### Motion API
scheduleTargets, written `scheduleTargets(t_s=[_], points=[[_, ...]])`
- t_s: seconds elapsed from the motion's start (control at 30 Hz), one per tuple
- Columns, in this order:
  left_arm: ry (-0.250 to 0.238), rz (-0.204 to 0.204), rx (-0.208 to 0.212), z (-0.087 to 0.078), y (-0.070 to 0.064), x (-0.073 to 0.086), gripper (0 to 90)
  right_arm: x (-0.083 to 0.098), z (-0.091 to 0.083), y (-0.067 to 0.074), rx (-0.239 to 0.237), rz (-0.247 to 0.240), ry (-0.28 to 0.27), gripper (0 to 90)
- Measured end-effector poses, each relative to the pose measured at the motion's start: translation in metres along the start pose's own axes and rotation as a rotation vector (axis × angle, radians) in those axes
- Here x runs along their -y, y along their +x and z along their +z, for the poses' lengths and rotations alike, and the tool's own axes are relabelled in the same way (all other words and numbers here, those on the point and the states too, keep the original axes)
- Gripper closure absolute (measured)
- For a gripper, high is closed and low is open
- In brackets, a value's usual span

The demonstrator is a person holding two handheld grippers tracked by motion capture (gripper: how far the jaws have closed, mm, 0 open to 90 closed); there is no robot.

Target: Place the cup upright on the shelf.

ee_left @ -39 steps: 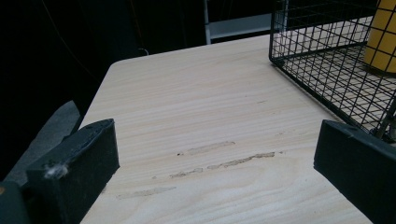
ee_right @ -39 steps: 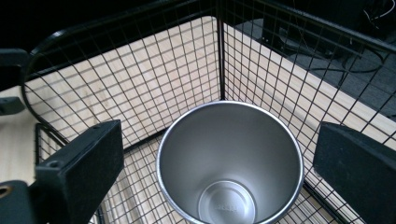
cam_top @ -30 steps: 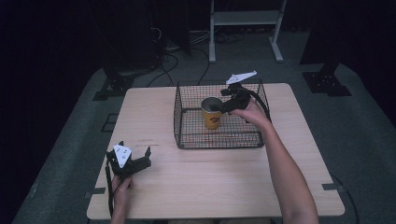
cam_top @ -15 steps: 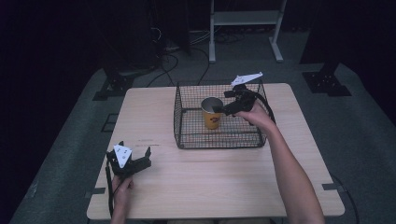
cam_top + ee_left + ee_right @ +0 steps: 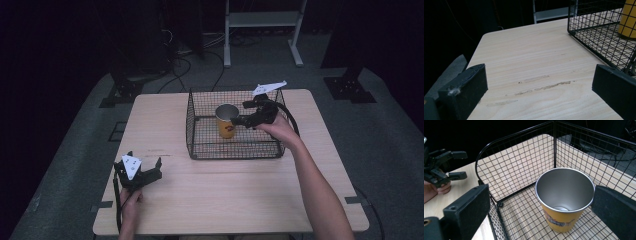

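Seen from the high view, at far left near the front edge of the pale wooden surface point(image 5: 225, 190): the left gripper point(image 5: 142, 176), held low in the left hand point(image 5: 131, 200), jaws spread wide with nothing between them. In the left gripper view, bare wood grain and a few faint scuff marks point(image 5: 541, 86) lying between those parted jaws, the corner of the wire basket point(image 5: 599, 37) rising at upper right.

At centre, toward the far side of the surface: a black wire basket point(image 5: 200, 125), open at the top, with a yellow cup point(image 5: 227, 121) standing upright inside on the mesh floor, silver rim up and a printed design on its side. In the right gripper view, the cup point(image 5: 564, 202) shown empty, its steel lining bright, standing in the basket point(image 5: 519, 170) apart from the walls.

Further right: the right gripper point(image 5: 242, 120), reaching over the basket's right wall on the right hand point(image 5: 275, 127), poised just above and beside the cup. Jaws held well apart, one on each side of the cup in the right gripper view, touching nothing. Far off at that view's left edge, the left gripper point(image 5: 457, 165) resting above the surface.
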State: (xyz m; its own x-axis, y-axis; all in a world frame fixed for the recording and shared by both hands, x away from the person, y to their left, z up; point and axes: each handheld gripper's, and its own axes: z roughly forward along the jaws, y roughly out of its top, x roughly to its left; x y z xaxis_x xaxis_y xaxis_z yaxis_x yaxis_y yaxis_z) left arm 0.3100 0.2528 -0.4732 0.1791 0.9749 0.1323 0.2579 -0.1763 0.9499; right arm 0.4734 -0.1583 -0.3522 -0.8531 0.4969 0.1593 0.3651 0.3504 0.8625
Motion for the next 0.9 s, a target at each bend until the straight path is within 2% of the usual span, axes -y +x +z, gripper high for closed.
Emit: scheduleTargets(t_s=[0.17,0.47,0.9], points=[[0.000,0.000,0.000,0.000,0.000,0.000,0.0,0.001,-0.006,0.002,-0.011,0.005,0.013,1.5],[0.000,0.002,0.000,0.000,0.000,0.000,0.0,0.002,-0.019,0.009,-0.012,-0.007,-0.003,1.5],[0.001,0.005,-0.001,0.000,-0.001,0.000,0.0,0.015,-0.033,0.014,-0.017,-0.002,-0.001,1.5]])
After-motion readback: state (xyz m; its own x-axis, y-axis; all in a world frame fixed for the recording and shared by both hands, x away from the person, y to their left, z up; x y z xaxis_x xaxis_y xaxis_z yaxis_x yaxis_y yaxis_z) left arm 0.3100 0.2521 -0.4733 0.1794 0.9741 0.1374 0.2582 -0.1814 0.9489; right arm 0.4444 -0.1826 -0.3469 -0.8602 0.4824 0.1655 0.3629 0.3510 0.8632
